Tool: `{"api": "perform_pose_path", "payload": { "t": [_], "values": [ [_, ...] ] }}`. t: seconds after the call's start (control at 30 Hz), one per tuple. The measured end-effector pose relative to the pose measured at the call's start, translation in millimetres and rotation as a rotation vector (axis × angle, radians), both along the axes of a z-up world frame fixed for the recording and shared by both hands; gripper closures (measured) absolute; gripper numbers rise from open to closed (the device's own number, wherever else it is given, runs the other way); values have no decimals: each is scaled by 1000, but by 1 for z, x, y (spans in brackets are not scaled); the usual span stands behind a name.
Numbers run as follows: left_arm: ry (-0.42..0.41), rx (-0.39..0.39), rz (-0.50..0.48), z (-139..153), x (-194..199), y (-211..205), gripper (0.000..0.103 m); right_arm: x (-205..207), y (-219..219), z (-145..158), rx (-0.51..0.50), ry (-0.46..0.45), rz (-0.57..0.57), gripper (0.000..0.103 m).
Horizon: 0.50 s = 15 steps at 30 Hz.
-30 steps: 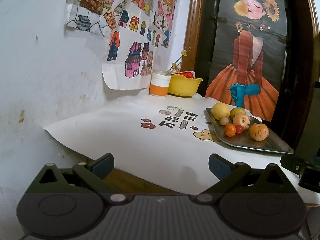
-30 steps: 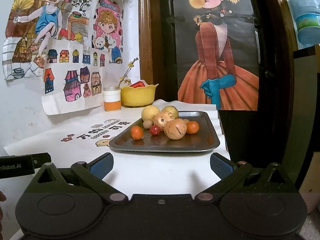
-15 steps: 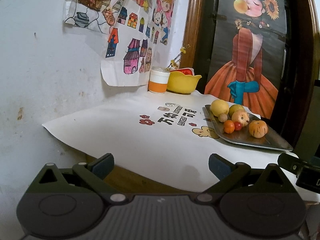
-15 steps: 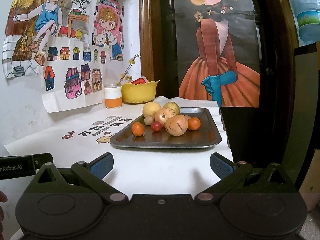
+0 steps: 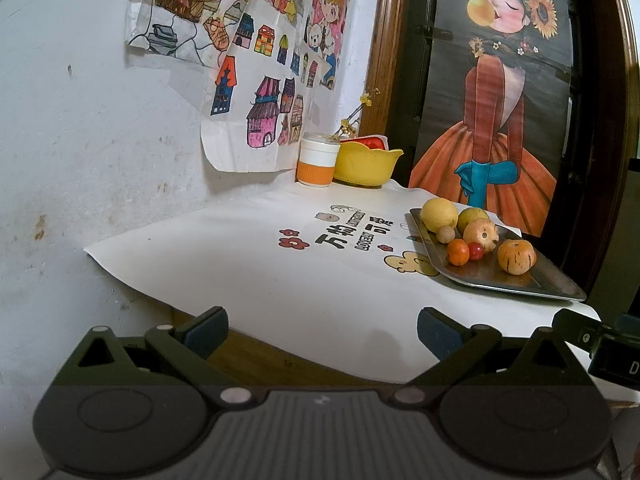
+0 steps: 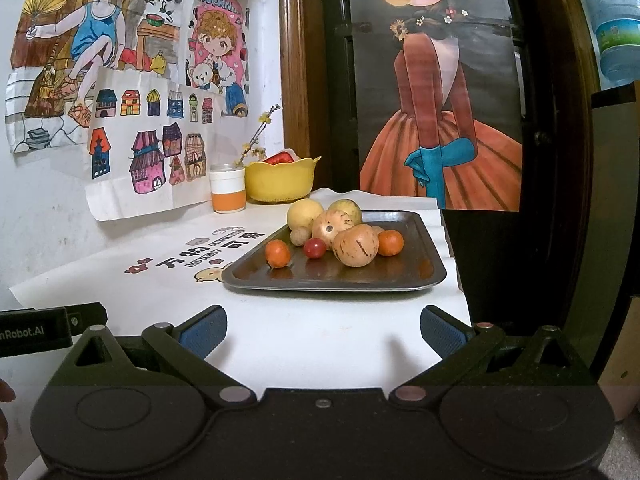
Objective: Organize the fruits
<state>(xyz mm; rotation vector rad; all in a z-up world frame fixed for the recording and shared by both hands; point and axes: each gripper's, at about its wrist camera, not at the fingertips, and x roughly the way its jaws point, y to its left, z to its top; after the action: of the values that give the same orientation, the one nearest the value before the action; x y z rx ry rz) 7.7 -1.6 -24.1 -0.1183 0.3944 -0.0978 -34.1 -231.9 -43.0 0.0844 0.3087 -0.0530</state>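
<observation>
A dark metal tray (image 6: 404, 276) (image 5: 548, 280) lies on the white paper-covered table and carries several fruits: a striped tan melon (image 6: 355, 245) (image 5: 516, 257), a yellow fruit (image 6: 305, 214) (image 5: 439, 215), small orange fruits (image 6: 277, 253) (image 5: 457, 252) and a red cherry tomato (image 6: 314, 248) (image 5: 475, 251). A yellow bowl (image 6: 279, 181) (image 5: 367, 165) with something red inside stands at the back by the wall. My right gripper (image 6: 323, 330) is open and empty, short of the tray's front edge. My left gripper (image 5: 322, 330) is open and empty over the table's near left edge, well left of the tray.
A white and orange cup (image 6: 227, 191) (image 5: 317, 160) with a twig stands beside the bowl. Drawings hang on the wall to the left (image 5: 256, 80). A dark doorway with a poster (image 6: 436, 120) sits behind the table. The table's right edge drops off just past the tray.
Both grippers have edged slightly forward; the tray and fruits look a little larger in the right wrist view. Both stay open. Nothing on the table has moved.
</observation>
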Motion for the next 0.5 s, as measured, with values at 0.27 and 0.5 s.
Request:
{"api": "perform_pose_path", "payload": {
  "t": [0.27, 0.5],
  "values": [
    [7, -3, -1, -1, 0, 0, 0, 0, 0, 0, 0, 1, -1, 1],
    [7, -4, 0, -1, 0, 0, 0, 0, 0, 0, 0, 1, 0, 1]
  ]
}}
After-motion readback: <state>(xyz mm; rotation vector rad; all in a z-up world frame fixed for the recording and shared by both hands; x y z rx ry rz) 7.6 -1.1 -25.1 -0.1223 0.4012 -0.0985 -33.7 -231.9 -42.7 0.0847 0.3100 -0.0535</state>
